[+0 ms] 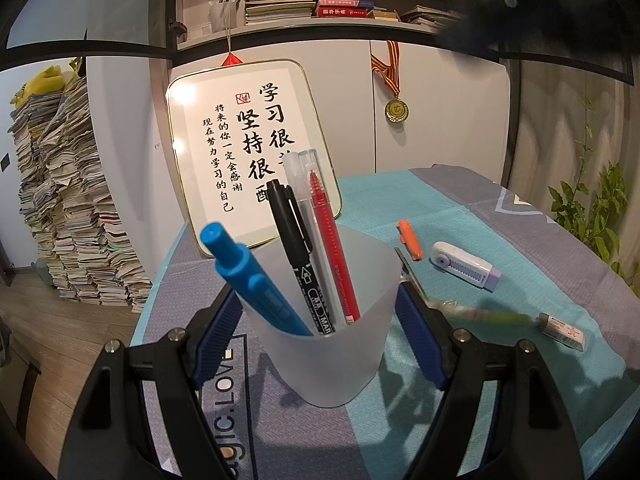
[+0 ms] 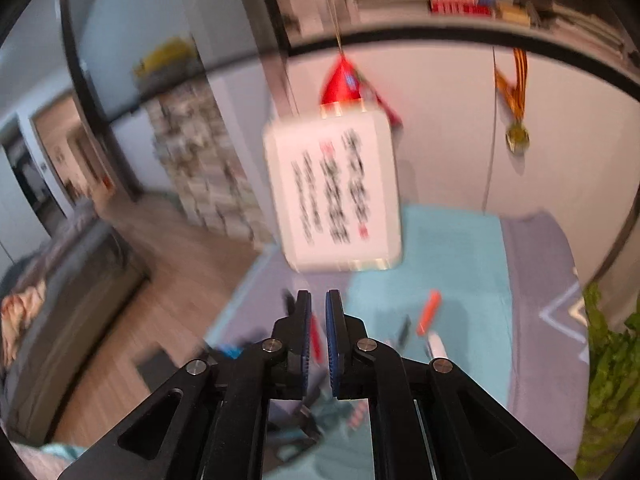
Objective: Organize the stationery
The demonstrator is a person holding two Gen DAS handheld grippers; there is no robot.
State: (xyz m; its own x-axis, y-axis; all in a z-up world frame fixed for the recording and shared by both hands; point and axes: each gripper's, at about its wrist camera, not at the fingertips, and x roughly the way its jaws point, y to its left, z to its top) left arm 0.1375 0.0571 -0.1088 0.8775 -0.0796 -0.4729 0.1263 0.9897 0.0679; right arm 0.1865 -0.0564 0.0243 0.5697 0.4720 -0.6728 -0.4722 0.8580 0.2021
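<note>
A translucent frosted cup [image 1: 320,344] stands upright on the patterned cloth, holding a blue marker [image 1: 256,284], a black marker [image 1: 300,260], a clear-capped pen [image 1: 304,200] and a red pen [image 1: 332,248], all leaning. To its right on the cloth lie an orange cap [image 1: 410,239], a white-and-lilac retractable eraser [image 1: 466,266], a blurred green pen [image 1: 486,315] and a wrapped eraser block [image 1: 562,330], all apart from one another.

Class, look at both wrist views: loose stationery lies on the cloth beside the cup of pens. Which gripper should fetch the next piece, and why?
Probably the right gripper: its jaws are shut on nothing, so it is free. The left gripper is clamped on the cup, steadying it. The orange pen lies loose on the cloth.
</note>
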